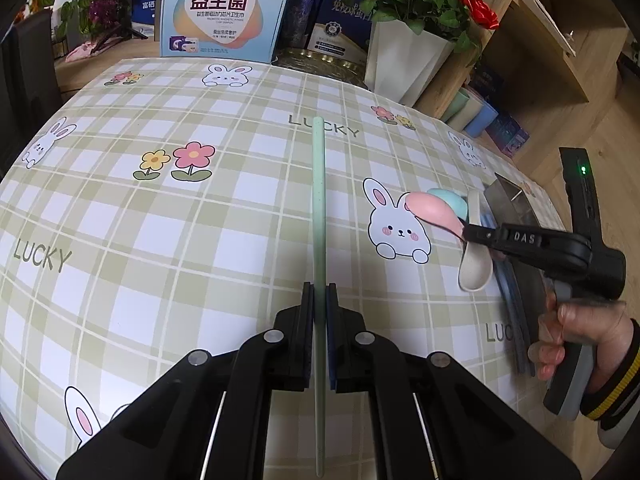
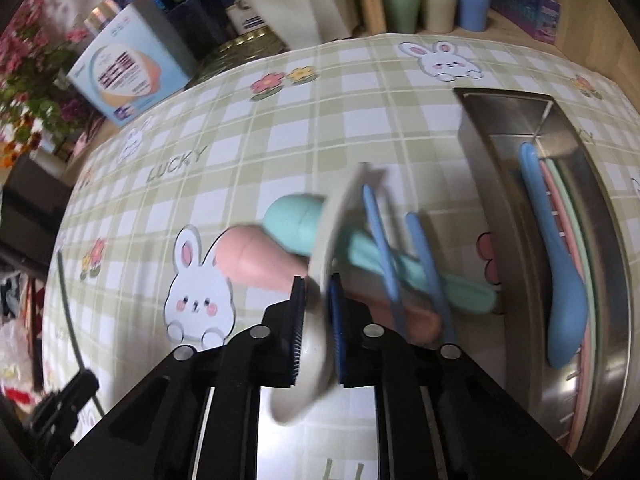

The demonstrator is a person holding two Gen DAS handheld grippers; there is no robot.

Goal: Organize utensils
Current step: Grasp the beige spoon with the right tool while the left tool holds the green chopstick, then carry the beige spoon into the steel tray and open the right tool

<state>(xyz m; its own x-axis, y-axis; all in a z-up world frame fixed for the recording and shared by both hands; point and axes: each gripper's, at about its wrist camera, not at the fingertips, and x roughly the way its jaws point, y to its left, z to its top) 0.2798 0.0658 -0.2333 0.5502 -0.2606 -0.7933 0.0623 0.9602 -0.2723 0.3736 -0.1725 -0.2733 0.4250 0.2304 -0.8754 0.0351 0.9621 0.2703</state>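
Observation:
In the left wrist view my left gripper (image 1: pixel 320 288) is shut on a long pale green chopstick (image 1: pixel 318 200), which points away over the checked tablecloth. My right gripper (image 2: pixel 316 284) is shut on a cream spoon (image 2: pixel 296 392), tilted with its bowl nearest the camera. Beneath the cream spoon lie a pink spoon (image 2: pixel 256 260), a teal spoon (image 2: pixel 292 220) and two blue chopsticks (image 2: pixel 380 240). To the right a steel tray (image 2: pixel 480 120) holds a blue spoon (image 2: pixel 560 280) beside pink and green pieces. The left wrist view shows the right gripper (image 1: pixel 470 234) beside the tray (image 1: pixel 506 194).
A printed box (image 1: pixel 224 12), a gold tin (image 1: pixel 320 62) and a white vase of red roses (image 1: pixel 404 60) line the table's far edge. Three cups (image 2: pixel 436 0) stand beyond the cloth. A person's hand (image 1: pixel 568 332) grips the right tool's handle.

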